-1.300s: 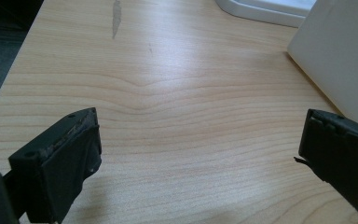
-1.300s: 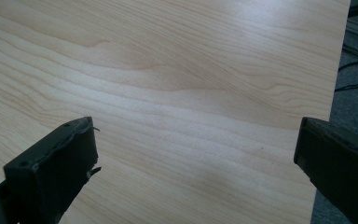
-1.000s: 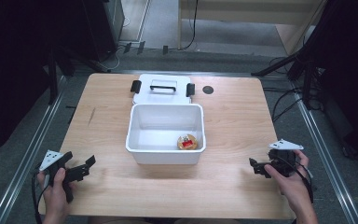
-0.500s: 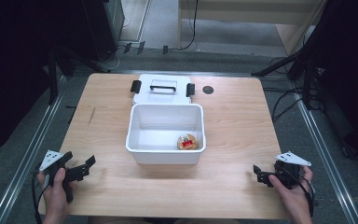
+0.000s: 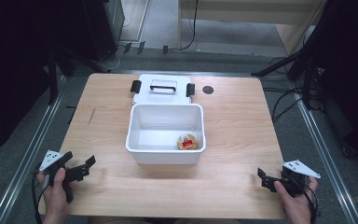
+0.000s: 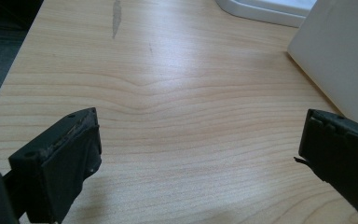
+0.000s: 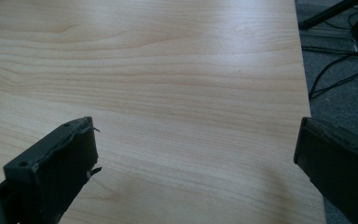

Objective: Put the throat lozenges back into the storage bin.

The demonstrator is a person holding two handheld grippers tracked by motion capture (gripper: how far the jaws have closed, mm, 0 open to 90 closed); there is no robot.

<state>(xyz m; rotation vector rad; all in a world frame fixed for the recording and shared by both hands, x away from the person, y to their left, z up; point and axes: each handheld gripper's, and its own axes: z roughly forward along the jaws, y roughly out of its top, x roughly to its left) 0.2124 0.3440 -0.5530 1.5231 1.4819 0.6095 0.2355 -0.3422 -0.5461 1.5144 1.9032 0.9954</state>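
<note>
Sitting at 6 o'clock in the white bin (image 5: 165, 149), that small red-and-gold item (image 5: 187, 142), both grippers idling jaws-spread and empty, left gripper (image 5: 80, 169) at 8 looking a bit nearer than right gripper (image 5: 271, 179) at 4.

bin (image 5: 165, 133) sits mid table (image 5: 242, 121) | lid (image 5: 162, 88) right behind it, touching the far wall | small toy thing (image 5: 187, 142) in bin's near-right corner | left gripper (image 5: 81, 169) near-left corner, right gripper (image 5: 268, 179) near-right, both well clear of bin
</note>
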